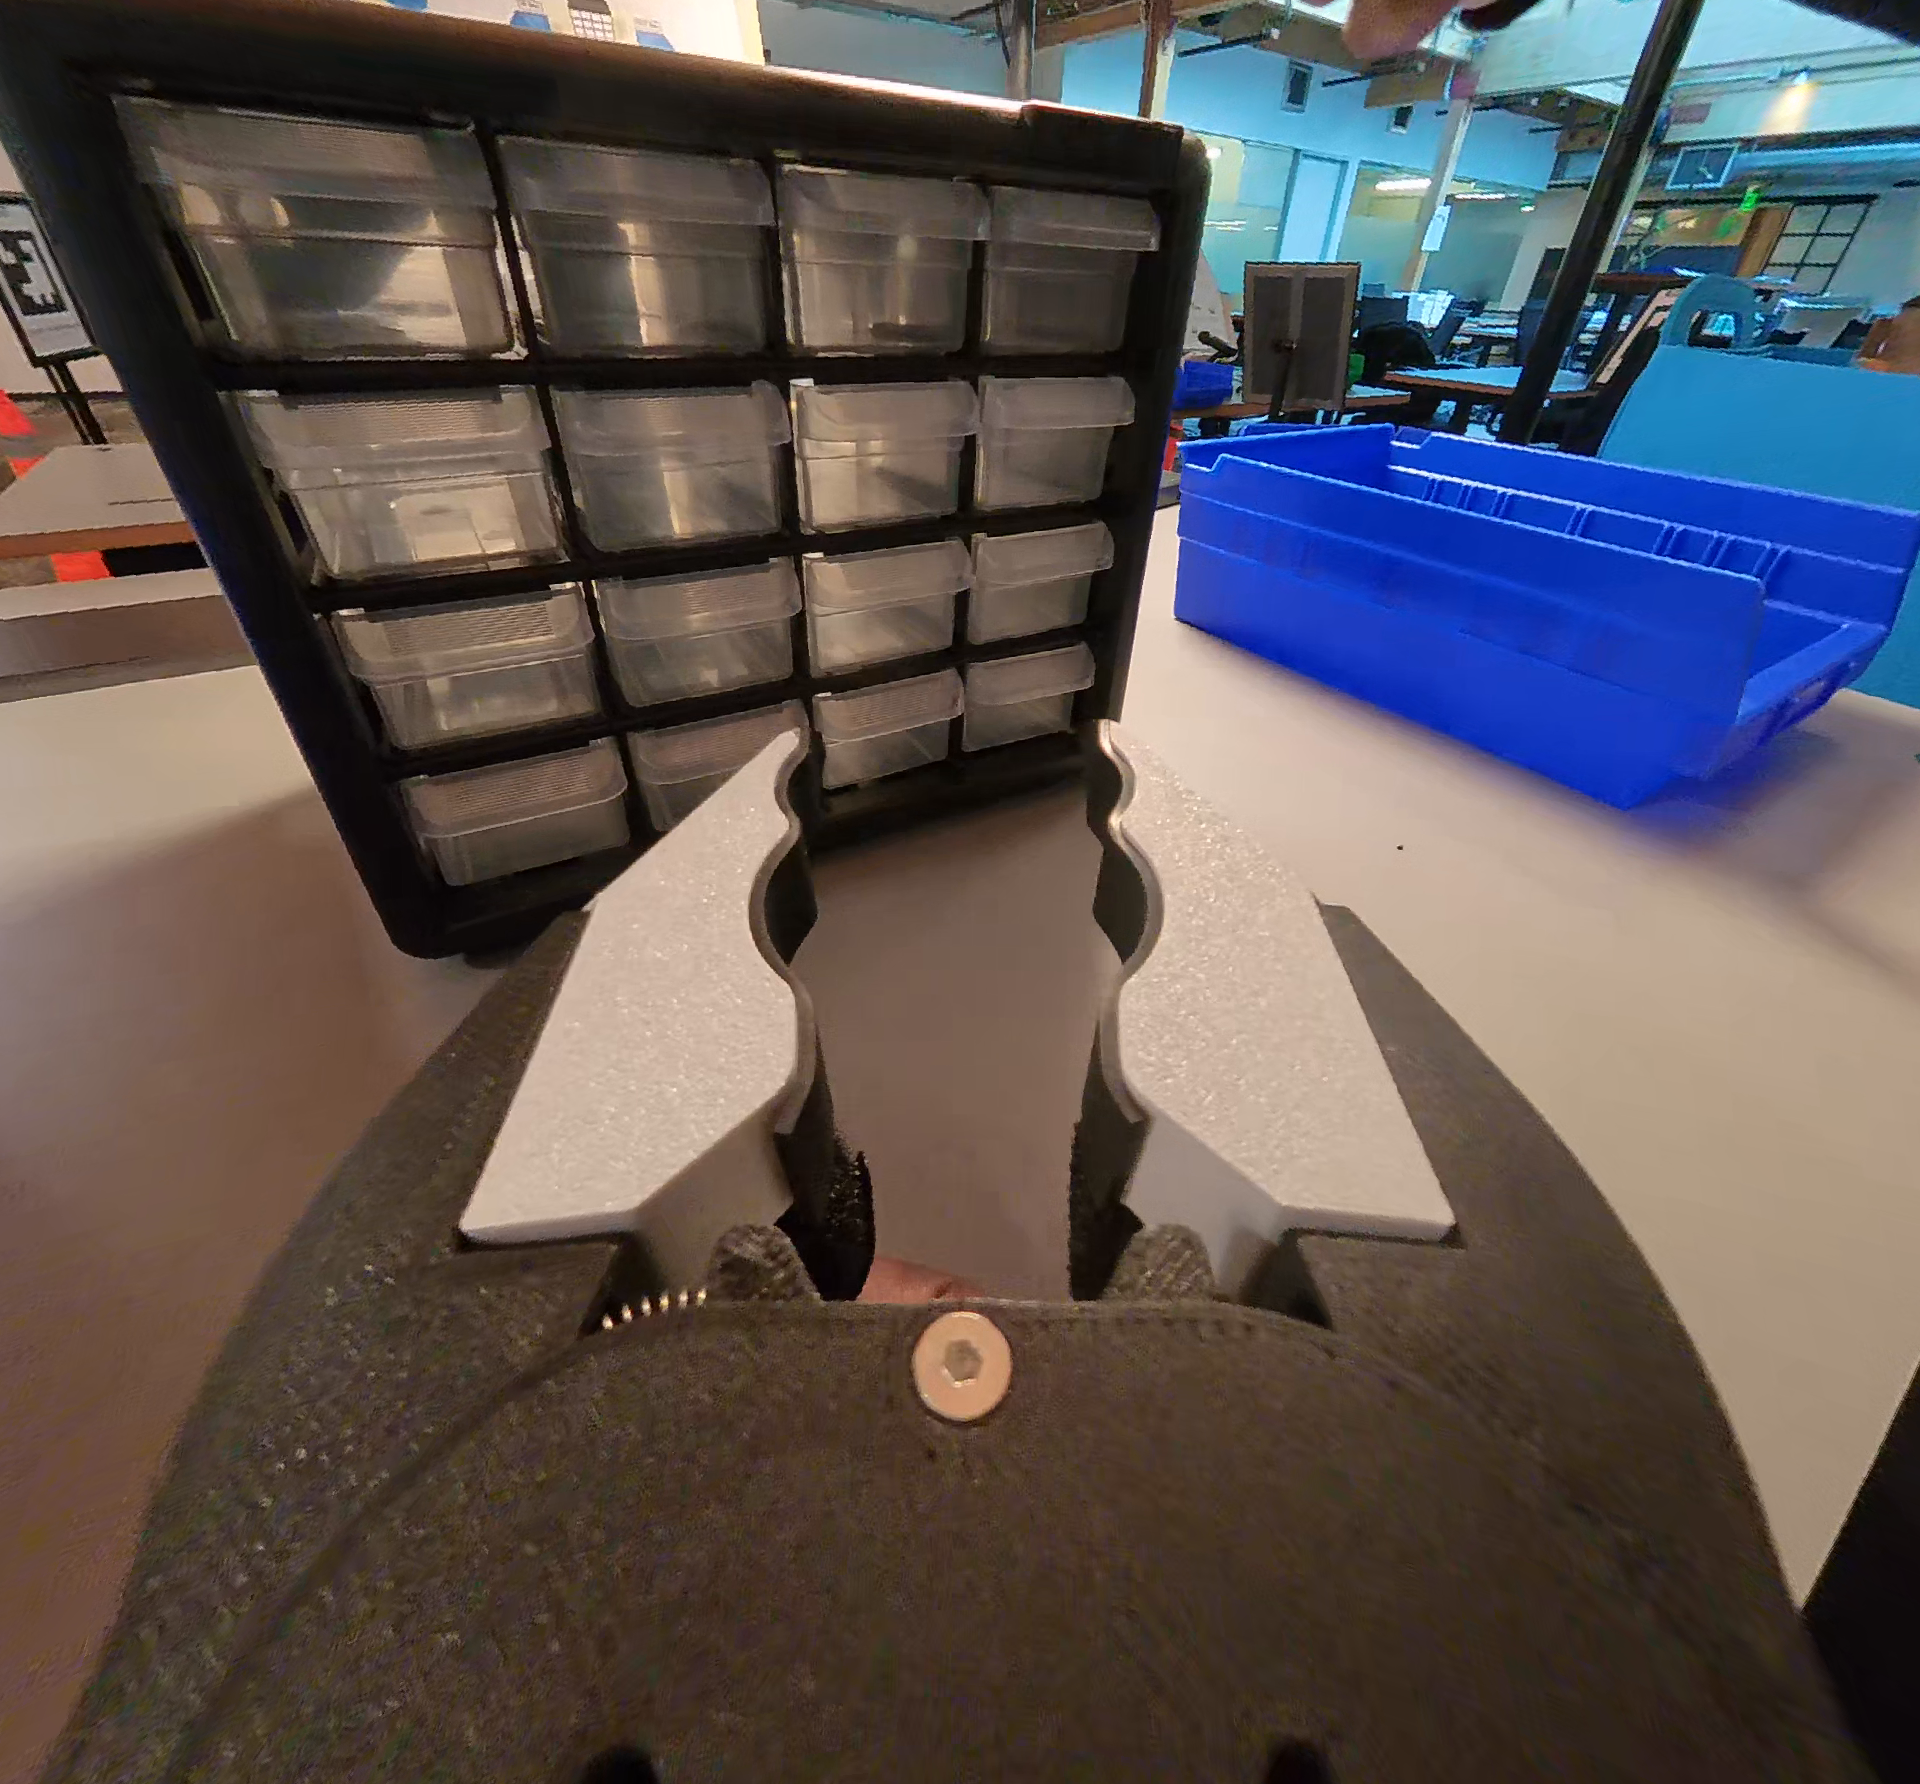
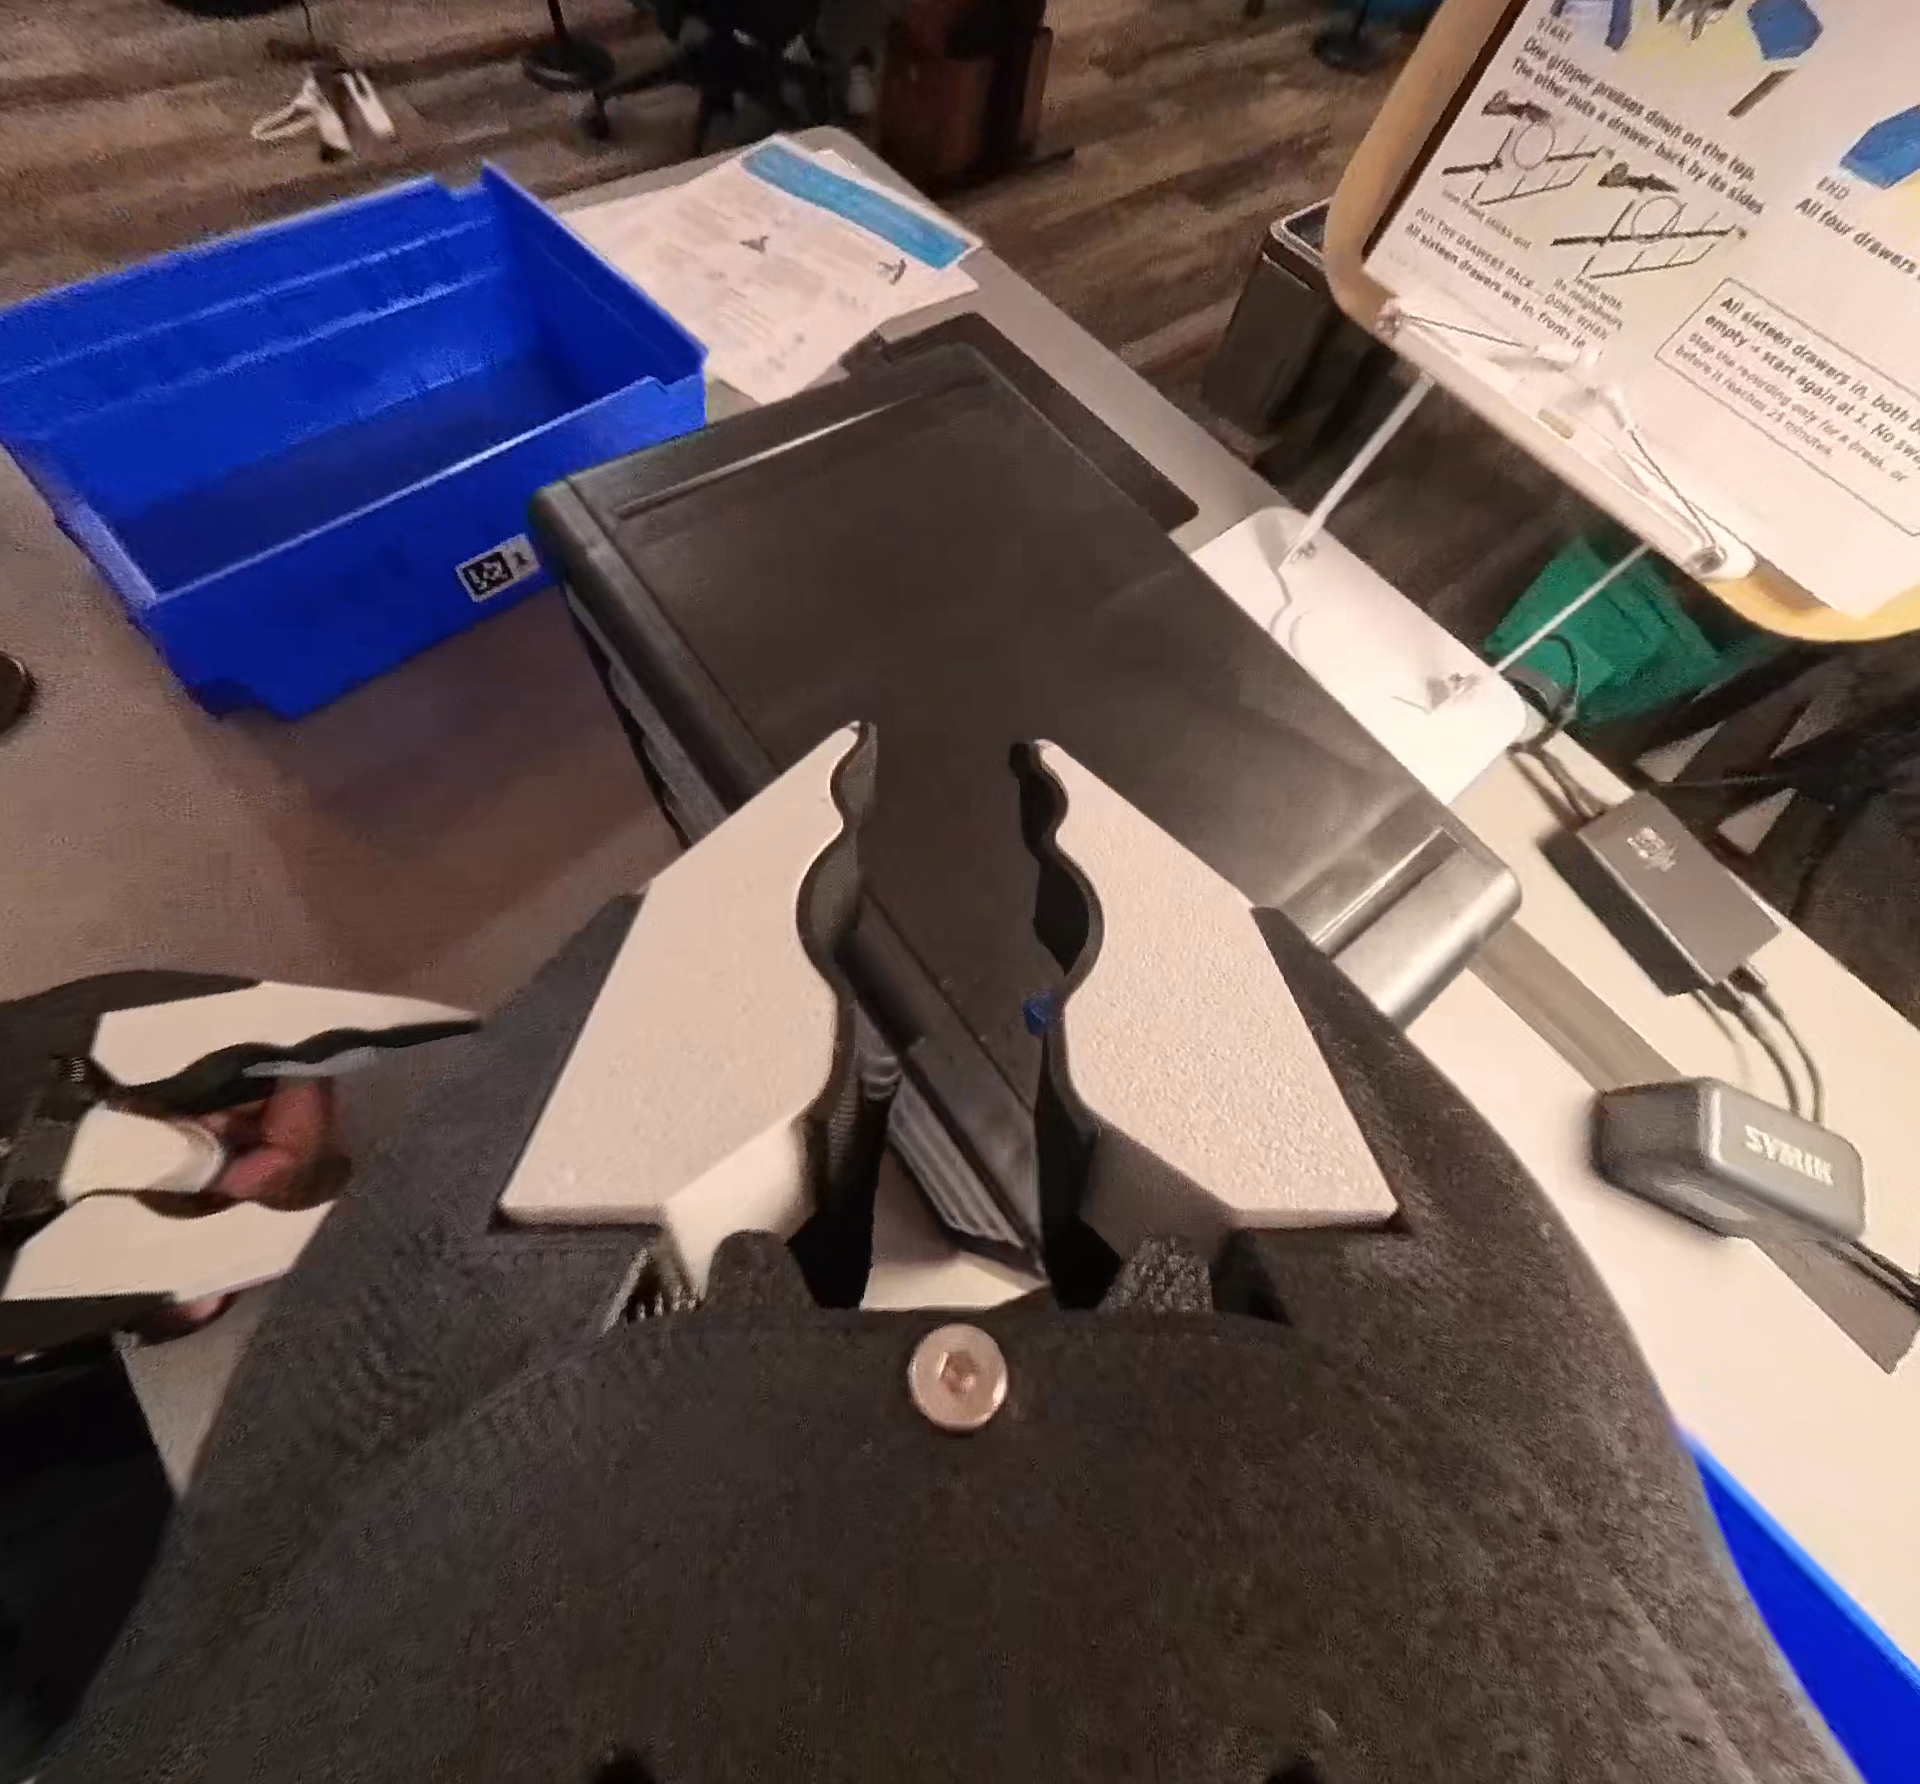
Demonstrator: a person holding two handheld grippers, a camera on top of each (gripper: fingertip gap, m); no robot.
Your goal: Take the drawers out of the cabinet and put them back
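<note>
Facing: black plastic cabinet (image 1: pixel 665 446) with all clear drawers (image 1: pixel 675 467) seated.
Left gripper (image 1: pixel 951 747): fingers spread, bare.
Right gripper (image 2: pixel 940 747): parted, above the cabinet's top.

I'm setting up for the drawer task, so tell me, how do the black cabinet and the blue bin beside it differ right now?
The cabinet is black, stands upright and is filled with clear drawers, all pushed in; the blue bin is low, open on top and looks empty. The right gripper hovers over the cabinet's top, while nothing is above the bin. The left gripper faces the cabinet's front, open. Both containers are plastic and rest on the same grey table.
</note>
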